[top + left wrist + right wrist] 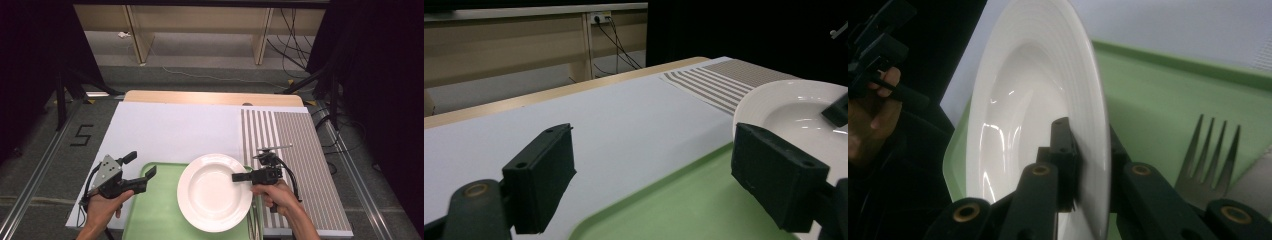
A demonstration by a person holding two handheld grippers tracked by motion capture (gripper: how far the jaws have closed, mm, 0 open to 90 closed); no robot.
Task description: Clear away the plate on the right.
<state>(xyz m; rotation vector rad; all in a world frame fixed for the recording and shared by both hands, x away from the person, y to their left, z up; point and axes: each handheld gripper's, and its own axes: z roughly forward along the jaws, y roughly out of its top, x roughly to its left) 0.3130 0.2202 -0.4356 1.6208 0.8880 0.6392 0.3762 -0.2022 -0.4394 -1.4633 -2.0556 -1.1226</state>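
Right claw [1083, 165] hides plate [1033, 100] rim's gripped part.

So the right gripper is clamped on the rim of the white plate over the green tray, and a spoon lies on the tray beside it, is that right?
Not quite: it is a fork, not a spoon, as the tines show in the right gripper view. The rest holds: the right gripper is clamped on the rim of the white plate over the green tray.
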